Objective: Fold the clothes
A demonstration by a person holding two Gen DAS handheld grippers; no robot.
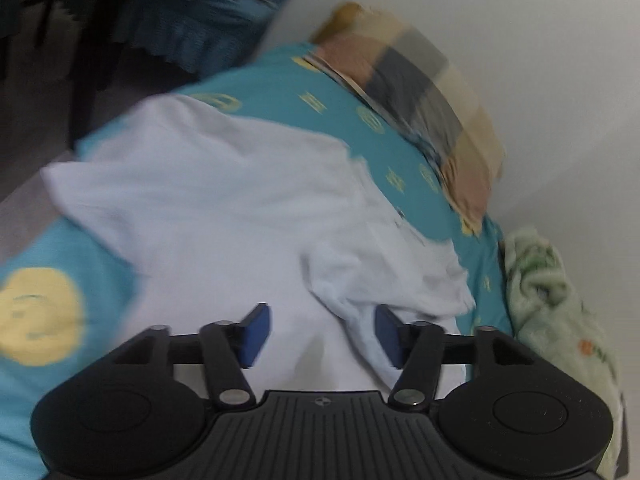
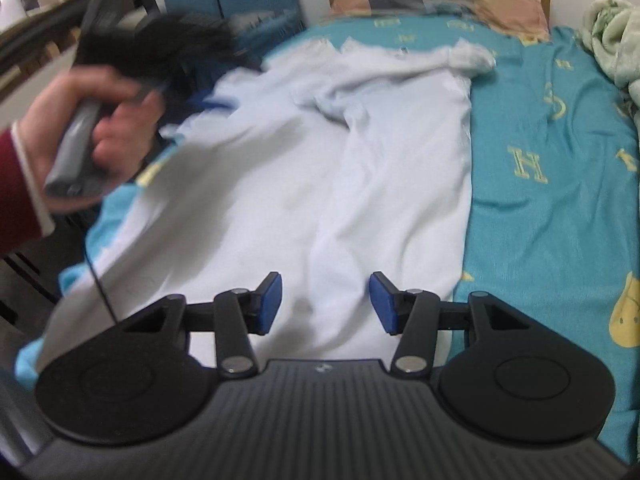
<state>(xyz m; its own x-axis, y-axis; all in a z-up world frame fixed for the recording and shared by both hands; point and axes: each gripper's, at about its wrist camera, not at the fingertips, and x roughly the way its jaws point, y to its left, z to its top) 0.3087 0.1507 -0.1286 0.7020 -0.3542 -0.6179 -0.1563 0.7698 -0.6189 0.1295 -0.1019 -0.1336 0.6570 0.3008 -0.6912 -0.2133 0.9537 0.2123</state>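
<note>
White shirt spread on the bed under both hand-held grippers.
We saw the white shirt (image 2: 304,168) flat on the teal bed (image 2: 552,208); the right hand-held gripper (image 2: 325,303) and left hand-held gripper (image 1: 322,336) hovered above it, jaws spread, holding nothing.

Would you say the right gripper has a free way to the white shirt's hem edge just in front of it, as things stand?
Probably yes. The right gripper is open with nothing between its pads, and the white shirt lies flat on the bed sheet right below it. The left hand is off to the side, clear of that path.
</note>
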